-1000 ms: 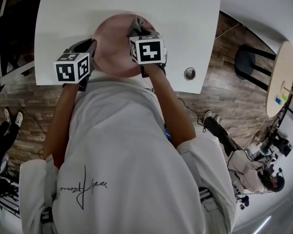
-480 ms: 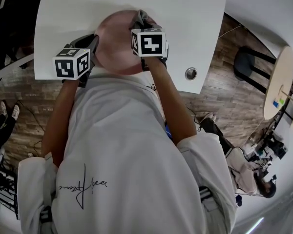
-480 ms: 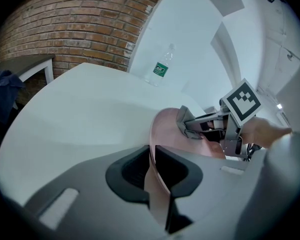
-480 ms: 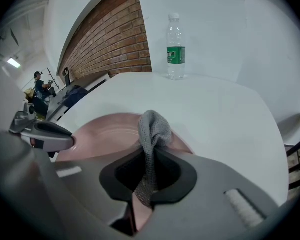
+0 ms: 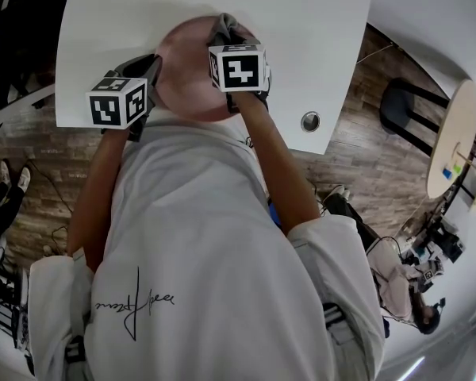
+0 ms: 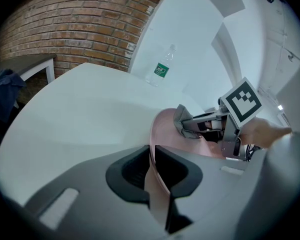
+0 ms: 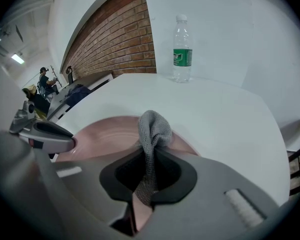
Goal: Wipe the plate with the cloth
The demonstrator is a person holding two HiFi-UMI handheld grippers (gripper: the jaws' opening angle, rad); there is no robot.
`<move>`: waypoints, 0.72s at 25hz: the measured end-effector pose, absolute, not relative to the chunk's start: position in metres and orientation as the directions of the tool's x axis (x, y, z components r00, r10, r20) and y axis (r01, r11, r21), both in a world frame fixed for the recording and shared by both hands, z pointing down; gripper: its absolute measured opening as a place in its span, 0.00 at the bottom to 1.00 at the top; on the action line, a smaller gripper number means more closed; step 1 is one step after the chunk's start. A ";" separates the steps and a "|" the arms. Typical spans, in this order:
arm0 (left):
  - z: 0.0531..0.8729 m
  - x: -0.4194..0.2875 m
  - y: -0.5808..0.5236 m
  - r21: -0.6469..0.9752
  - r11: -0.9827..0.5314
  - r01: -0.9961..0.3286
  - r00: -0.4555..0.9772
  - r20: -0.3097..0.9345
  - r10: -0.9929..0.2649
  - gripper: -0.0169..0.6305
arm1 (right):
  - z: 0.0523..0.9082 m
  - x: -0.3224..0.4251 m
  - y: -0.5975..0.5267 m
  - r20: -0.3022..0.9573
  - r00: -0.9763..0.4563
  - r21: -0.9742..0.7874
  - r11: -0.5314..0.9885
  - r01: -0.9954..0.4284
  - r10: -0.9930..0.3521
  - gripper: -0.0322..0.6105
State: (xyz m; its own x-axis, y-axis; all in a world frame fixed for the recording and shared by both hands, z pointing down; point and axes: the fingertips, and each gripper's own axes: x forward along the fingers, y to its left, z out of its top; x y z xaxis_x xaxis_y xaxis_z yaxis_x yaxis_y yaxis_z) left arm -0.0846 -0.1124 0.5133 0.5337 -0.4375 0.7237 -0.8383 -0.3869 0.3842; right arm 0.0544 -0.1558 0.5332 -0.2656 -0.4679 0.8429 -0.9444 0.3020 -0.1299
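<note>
Right claw (image 7: pixel 149 160) first: it is clamped hard on the grey cloth (image 7: pixel 152 129). The cloth's tail is pinched down between the jaws, and a loose fold bunches up just beyond the tips. That bunched end is down against the pink plate (image 7: pixel 102 131), on the far right part of its face.

Over to the left claw (image 6: pixel 152 166), which is shut on the plate too. It has the near left rim, which runs edge-on straight through the gap between its jaws. So there is one claw on each side, left on the rim and right on the cloth, with the dish between them.

The plate itself sits at the near edge of the white tabletop (image 5: pixel 301 22), right in front of the person. Further out, a clear water bottle (image 7: pixel 182 49) with a green label stands upright on the far side of the tabletop, well apart from the plate. A brick wall (image 7: pixel 115 44) runs behind it to the left. Near the tabletop's near right corner is a small round cable port (image 5: pixel 309 120), and below it is wood-plank floor (image 5: pixel 357 149).
</note>
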 end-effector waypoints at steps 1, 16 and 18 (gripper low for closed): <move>0.513 -0.084 -0.112 0.384 -0.386 -0.839 0.533 0.725 -0.437 0.11 | 0.533 0.053 -0.156 0.842 -0.267 -0.129 0.306 -0.943 -0.468 0.09; 0.512 -0.083 -0.111 0.385 -0.388 -0.837 0.534 0.727 -0.432 0.11 | 0.531 0.027 -0.156 0.831 -0.315 -0.128 0.393 -0.911 -0.458 0.09; 0.512 -0.082 -0.111 0.385 -0.388 -0.838 0.534 0.727 -0.432 0.11 | 0.531 0.024 -0.156 0.830 -0.320 -0.130 0.398 -0.908 -0.457 0.09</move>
State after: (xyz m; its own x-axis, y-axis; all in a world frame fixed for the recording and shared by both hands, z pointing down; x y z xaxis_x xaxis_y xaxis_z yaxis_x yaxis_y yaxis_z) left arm -0.0825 -0.1110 0.5124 0.5340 -0.4317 0.7270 -0.8376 -0.3875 0.3851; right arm 0.0244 -0.1557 0.5309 -0.3197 -0.4571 0.8300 -0.9079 0.3985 -0.1302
